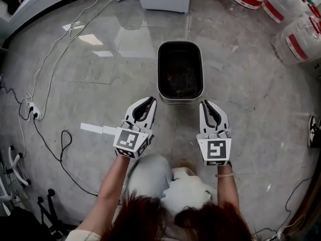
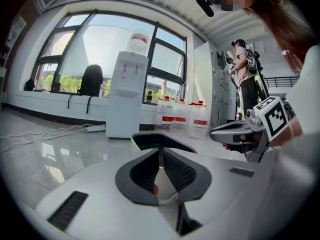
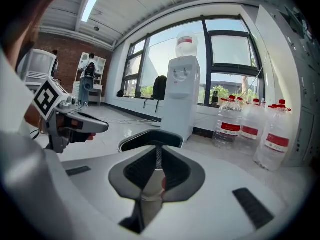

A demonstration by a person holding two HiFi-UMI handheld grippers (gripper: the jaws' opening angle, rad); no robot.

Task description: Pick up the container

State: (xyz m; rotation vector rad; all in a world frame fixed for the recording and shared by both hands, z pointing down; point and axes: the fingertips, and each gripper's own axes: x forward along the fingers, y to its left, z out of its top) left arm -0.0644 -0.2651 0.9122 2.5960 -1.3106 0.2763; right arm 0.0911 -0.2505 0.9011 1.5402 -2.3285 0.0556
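Observation:
A white container [image 1: 180, 97] with a dark inside stands on the grey floor, straight ahead of both grippers. Its rim shows as a dark curved opening in the left gripper view [image 2: 155, 140] and in the right gripper view [image 3: 150, 138]. My left gripper [image 1: 150, 101] is shut with nothing in it, just short of the container's near left corner. My right gripper [image 1: 205, 103] is shut and empty too, near the near right corner. Each gripper shows in the other's view: the right gripper [image 2: 235, 130] and the left gripper [image 3: 80, 124].
A white water dispenser [image 2: 127, 96] stands behind the container, with several big water bottles [image 1: 293, 31] to its right. Cables and a power strip [image 1: 34, 110] lie on the floor at left. A person [image 2: 245, 79] stands far off by cabinets.

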